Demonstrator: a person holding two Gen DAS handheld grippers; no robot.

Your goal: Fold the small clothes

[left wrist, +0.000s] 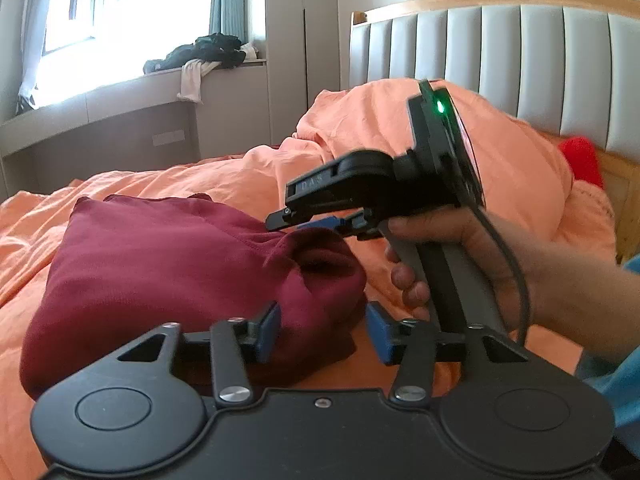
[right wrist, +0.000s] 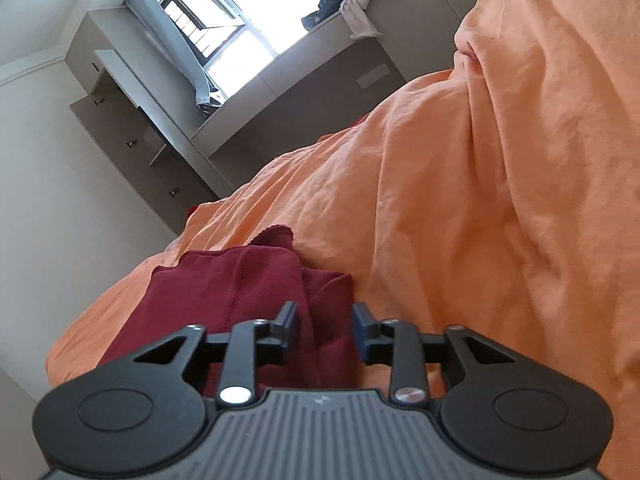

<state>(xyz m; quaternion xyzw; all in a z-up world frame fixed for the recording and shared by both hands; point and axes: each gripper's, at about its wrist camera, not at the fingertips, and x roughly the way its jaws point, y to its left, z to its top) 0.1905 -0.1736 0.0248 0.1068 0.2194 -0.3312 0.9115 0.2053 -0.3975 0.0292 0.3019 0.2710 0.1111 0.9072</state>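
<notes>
A dark red garment (left wrist: pixel 168 264) lies folded in a thick bundle on the orange bedcover (left wrist: pixel 224 180). My left gripper (left wrist: pixel 324 332) stands open at the bundle's near right corner, with the cloth's edge between its blue pads (left wrist: pixel 269 332); the right pad is clear of the cloth. My right gripper (right wrist: pixel 325 330) is open too, with a ridge of the red garment (right wrist: pixel 240 292) lying between its fingers. In the left wrist view the right gripper (left wrist: pixel 288 222), held by a hand (left wrist: pixel 460 240), hovers just over the bundle's far right corner.
A rumpled orange duvet (left wrist: pixel 460 148) is heaped toward the padded grey headboard (left wrist: pixel 500 52). Something red (left wrist: pixel 582 160) sits by the headboard. Dark and pale clothes (left wrist: pixel 208 54) lie piled on the window ledge. Grey cabinets (right wrist: pixel 132 128) stand beyond the bed.
</notes>
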